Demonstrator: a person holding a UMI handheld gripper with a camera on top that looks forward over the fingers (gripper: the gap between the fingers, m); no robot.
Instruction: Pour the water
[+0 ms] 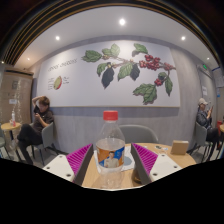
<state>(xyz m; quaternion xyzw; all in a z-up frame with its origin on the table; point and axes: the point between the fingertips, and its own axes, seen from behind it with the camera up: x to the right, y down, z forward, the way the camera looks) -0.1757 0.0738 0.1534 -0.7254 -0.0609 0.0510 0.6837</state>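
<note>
A clear plastic water bottle (110,160) with a red cap and an orange and blue label stands upright on a light wooden table (92,176). It is between the fingers of my gripper (112,148). The left finger's magenta pad (80,156) lies close against the label. A narrow gap shows between the bottle and the right finger's pad (146,157). The gripper is open about the bottle. The bottle's base is hidden at the lower border of the view.
A white paper or napkin (131,153) lies on the table behind the bottle. Another table with a brown box (180,147) stands to the right. People sit at the far left (40,118) and far right (203,117). A wall with a leaf mural (125,68) is behind.
</note>
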